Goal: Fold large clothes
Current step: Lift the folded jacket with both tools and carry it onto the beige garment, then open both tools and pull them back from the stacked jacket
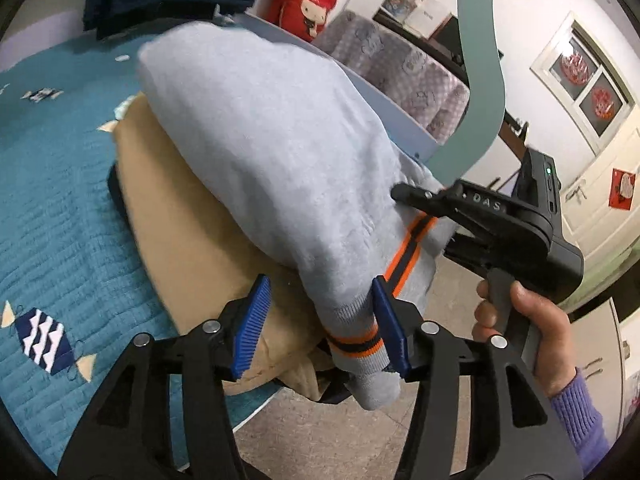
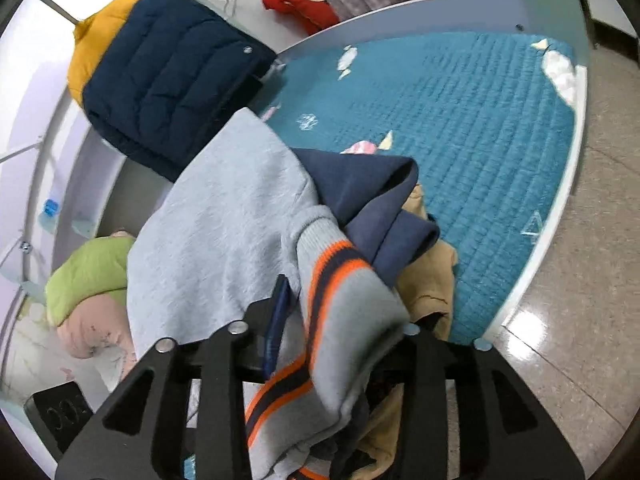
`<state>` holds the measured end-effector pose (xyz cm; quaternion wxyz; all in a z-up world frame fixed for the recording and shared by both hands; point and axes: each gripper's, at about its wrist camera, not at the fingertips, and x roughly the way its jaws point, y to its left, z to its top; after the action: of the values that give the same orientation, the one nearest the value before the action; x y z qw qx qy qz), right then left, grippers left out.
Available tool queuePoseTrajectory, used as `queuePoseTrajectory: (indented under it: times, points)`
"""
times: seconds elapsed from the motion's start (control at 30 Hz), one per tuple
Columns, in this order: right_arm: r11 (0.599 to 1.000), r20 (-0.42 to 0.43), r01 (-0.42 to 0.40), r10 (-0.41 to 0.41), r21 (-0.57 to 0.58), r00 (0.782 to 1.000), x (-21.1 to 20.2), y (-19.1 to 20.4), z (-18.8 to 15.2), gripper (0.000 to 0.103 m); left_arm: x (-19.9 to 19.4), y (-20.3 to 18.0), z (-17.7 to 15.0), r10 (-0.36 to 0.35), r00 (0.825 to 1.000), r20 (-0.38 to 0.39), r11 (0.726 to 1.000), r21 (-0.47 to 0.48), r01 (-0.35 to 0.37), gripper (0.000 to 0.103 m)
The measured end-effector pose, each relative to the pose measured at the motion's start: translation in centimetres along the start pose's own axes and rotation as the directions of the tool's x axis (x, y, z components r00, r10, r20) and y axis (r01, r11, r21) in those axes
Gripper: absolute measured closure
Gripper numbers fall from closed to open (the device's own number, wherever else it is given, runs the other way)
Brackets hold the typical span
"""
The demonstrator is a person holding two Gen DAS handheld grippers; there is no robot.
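On the quilted teal bedspread [image 1: 60, 208] lies a tan garment [image 1: 192, 232] under the fleecy pale-grey sweatshirt [image 1: 272, 152]. Ribbed blue pads of the left gripper [image 1: 320, 320] stand wide, its orange-striped knit cuff [image 1: 356, 346] against one. Farther right, the right gripper [image 2: 340, 328], lettered "DAS", pinches the sweatshirt's hem.

Bright, even indoor light, glare on the glossy floor [image 2: 560, 320], strong fisheye bending and dark corners.

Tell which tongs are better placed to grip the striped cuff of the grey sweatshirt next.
Probably left: the left tongs are open with the striped cuff between their pads; the right tongs are draped in sweatshirt fabric.
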<state>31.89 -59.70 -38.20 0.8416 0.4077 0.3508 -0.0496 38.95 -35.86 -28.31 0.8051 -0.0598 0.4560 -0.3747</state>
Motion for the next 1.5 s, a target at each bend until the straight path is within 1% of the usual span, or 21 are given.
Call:
queuePoseTrajectory:
  times: [0.07,0.13,0.2,0.27,0.3,0.33,0.4,0.43,0.47,0.53,0.63,0.7,0.8,0.9,1.03,1.1,1.17,1.27,1.43,1.47,1.5]
  points:
    - [0.998,0.007,0.056,-0.056,-0.034,0.998,-0.7,1.0,-0.1,0.064,-1.1,0.4,0.2,-0.002,1.0,0.025,1.0,-0.009,0.002,0.046]
    - [0.991,0.017,0.109,-0.108,-0.075,0.994,-1.4,2.2,-0.3,0.054,-2.4,0.7,0.1,-0.003,0.999,0.051,1.0,-0.023,0.005,0.032]
    - [0.979,0.023,0.163,-0.161,-0.122,0.987,-1.6,3.2,-1.0,0.054,-3.9,0.9,-0.1,0.001,0.997,0.081,0.999,-0.036,0.002,0.027]
    - [0.953,0.057,0.247,-0.241,-0.177,0.969,-2.3,4.0,-1.6,0.054,-4.9,1.4,0.1,0.019,0.996,0.092,0.999,-0.044,-0.015,0.024]
    - [0.937,0.088,0.291,-0.278,-0.193,0.956,-2.9,4.4,-1.9,0.049,-5.6,1.9,0.0,0.041,0.994,0.1,0.998,-0.05,-0.037,0.024]
    - [0.911,0.131,0.353,-0.331,-0.214,0.934,-3.5,4.9,-2.3,0.043,-6.4,2.4,-0.4,0.056,0.993,0.107,0.998,-0.048,-0.051,0.023]
    - [0.867,0.206,0.426,-0.381,-0.261,0.901,-4.8,6.2,-3.4,0.041,-7.6,3.0,-0.6,0.102,0.988,0.116,0.994,-0.047,-0.097,0.02]
    - [0.852,0.227,0.433,-0.378,-0.295,0.898,-5.4,7.4,-4.0,0.041,-8.4,3.4,-0.9,0.121,0.985,0.121,0.992,-0.046,-0.116,0.018]
    - [0.846,0.233,0.427,-0.366,-0.321,0.901,-5.5,8.1,-4.6,0.04,-9.4,3.8,-1.2,0.141,0.981,0.13,0.99,-0.048,-0.136,0.018]
    - [0.822,0.241,0.421,-0.351,-0.384,0.905,-6.4,11.0,-6.4,0.029,-11.0,4.3,-1.6,0.161,0.977,0.143,0.987,-0.043,-0.156,0.015]
    - [0.79,0.238,0.393,-0.315,-0.471,0.919,-7.2,14.9,-9.8,0.028,-13.9,5.2,-2.7,0.196,0.968,0.157,0.981,-0.04,-0.192,0.013]
    - [0.774,0.22,0.376,-0.305,-0.51,0.927,-7.3,17.0,-11.7,0.018,-15.7,5.6,-3.5,0.23,0.961,0.156,0.973,-0.024,-0.229,0.011]
    - [0.756,0.199,0.348,-0.285,-0.554,0.938,-7.7,19.9,-14.8,0.018,-18.6,6.5,-5.2,0.25,0.954,0.168,0.968,-0.016,-0.251,0.01]
    - [0.734,0.202,0.356,-0.293,-0.579,0.934,-8.3,22.0,-17.5,0.018,-20.6,7.3,-6.3,0.27,0.948,0.171,0.963,-0.027,-0.269,0.008]
    - [0.72,0.193,0.344,-0.288,-0.603,0.938,-9.1,23.9,-21.2,0.017,-24.5,8.2,-8.5,0.341,0.916,0.213,0.939,-0.036,-0.342,0.005]
    - [0.71,0.193,0.348,-0.293,-0.612,0.937,-9.5,24.8,-22.6,0.008,-26.2,8.3,-9.4,0.352,0.909,0.225,0.935,-0.046,-0.351,0.005]
    - [0.695,0.206,0.348,-0.283,-0.629,0.937,-10.2,25.9,-24.2,0.008,-27.8,8.3,-10.4,0.371,0.899,0.234,0.928,-0.06,-0.367,0.005]
    - [0.7,0.194,0.315,-0.249,-0.641,0.949,-11.2,27.1,-25.9,0.008,-30.1,7.9,-11.5,0.399,0.881,0.255,0.916,-0.074,-0.394,0.005]
    - [0.678,0.189,0.266,-0.188,-0.685,0.964,-13.3,29.4,-28.7,0.008,-33.8,7.2,-13.0,0.409,0.861,0.303,0.912,-0.102,-0.398,0.005]
    - [0.675,0.189,0.258,-0.176,-0.691,0.966,-13.6,29.8,-29.1,0.008,-34.5,7.0,-13.3,0.413,0.855,0.314,0.91,-0.107,-0.401,0.005]
    - [0.669,0.193,0.253,-0.165,-0.699,0.967,-14.1,30.2,-29.6,0.008,-35.4,6.7,-13.7,0.433,0.84,0.328,0.9,-0.11,-0.421,0.005]
